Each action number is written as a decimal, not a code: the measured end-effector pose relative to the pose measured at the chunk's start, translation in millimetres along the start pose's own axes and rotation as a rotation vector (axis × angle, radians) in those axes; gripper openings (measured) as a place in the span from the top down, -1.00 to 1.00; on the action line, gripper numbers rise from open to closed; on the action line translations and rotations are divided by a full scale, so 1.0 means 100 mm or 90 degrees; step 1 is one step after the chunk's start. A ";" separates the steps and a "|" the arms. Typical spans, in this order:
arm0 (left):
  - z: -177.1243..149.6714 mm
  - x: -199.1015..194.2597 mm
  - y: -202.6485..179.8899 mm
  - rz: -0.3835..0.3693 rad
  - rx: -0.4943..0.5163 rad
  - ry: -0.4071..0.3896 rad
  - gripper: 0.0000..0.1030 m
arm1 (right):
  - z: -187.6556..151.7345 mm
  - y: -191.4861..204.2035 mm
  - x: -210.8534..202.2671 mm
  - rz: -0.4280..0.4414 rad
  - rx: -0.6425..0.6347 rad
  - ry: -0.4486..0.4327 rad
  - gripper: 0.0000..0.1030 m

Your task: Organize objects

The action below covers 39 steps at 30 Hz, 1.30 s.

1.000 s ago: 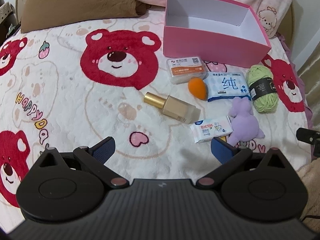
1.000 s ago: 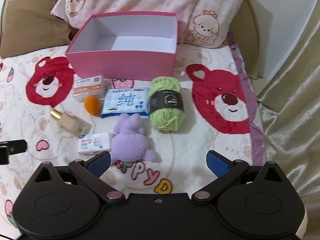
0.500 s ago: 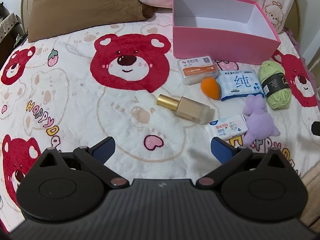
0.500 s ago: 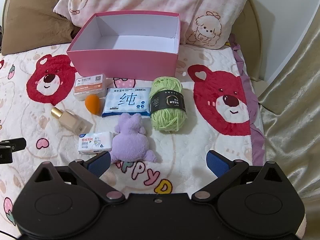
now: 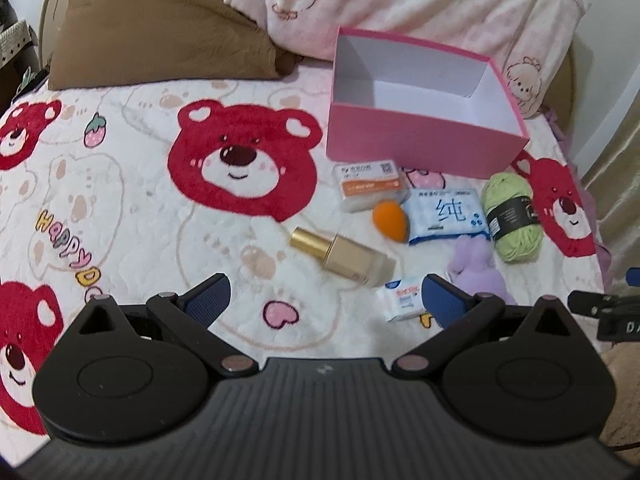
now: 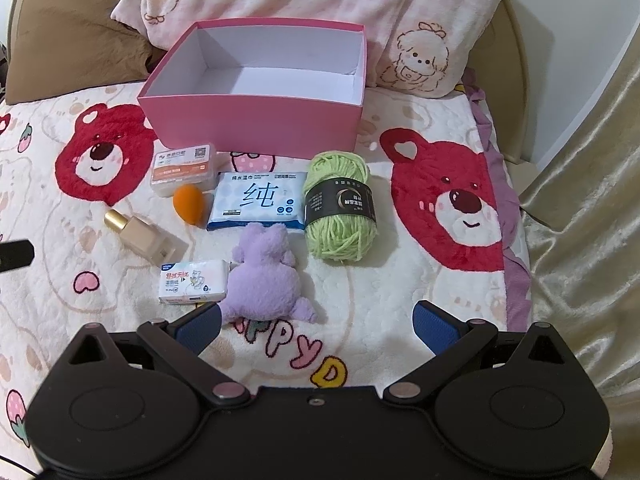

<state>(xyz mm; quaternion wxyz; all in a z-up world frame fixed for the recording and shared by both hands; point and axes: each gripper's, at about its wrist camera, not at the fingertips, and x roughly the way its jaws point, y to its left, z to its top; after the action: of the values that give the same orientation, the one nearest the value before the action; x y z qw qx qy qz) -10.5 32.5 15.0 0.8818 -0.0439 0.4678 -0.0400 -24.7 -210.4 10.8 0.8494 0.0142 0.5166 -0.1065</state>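
An empty pink box [image 6: 248,122] [image 5: 420,144] stands on the bear-print blanket. In front of it lie an orange-label floss box [image 6: 183,168] [image 5: 370,184], an orange sponge [image 6: 190,204] [image 5: 390,220], a blue wipes pack [image 6: 258,202] [image 5: 446,214], green yarn [image 6: 340,208] [image 5: 512,216], a gold bottle [image 6: 140,236] [image 5: 344,256], a small tissue pack [image 6: 194,282] [image 5: 402,298] and a purple plush [image 6: 264,276] [image 5: 474,268]. My left gripper [image 5: 326,298] is open and empty, short of the bottle. My right gripper [image 6: 316,322] is open and empty, just short of the plush.
A brown pillow [image 5: 160,36] and a pink printed pillow [image 6: 320,4] lie behind the box. The bed's right edge [image 6: 516,240] drops to a beige curtain [image 6: 580,220]. The other gripper's tip shows at the left edge of the right wrist view [image 6: 14,254].
My left gripper has pulled back and swung left, so the objects sit farther right and higher in its view. My right gripper has drawn back slightly. Both stay open.
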 end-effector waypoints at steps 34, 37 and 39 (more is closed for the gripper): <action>-0.02 0.06 -0.17 0.022 0.071 0.016 -0.98 | -0.02 0.04 0.06 0.012 0.005 0.010 -1.00; -0.02 0.05 -0.18 0.022 0.072 0.015 -0.98 | -0.03 0.05 0.06 0.009 0.002 0.011 -1.00; -0.01 0.06 -0.17 0.016 0.069 0.022 -0.98 | -0.02 0.05 0.06 0.011 0.004 0.010 -1.00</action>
<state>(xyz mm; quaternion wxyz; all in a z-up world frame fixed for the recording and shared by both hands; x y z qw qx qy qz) -8.3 14.8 11.2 0.8753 0.0107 0.4804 -0.0550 -23.3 -205.6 4.2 0.8464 0.0222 0.5225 -0.1004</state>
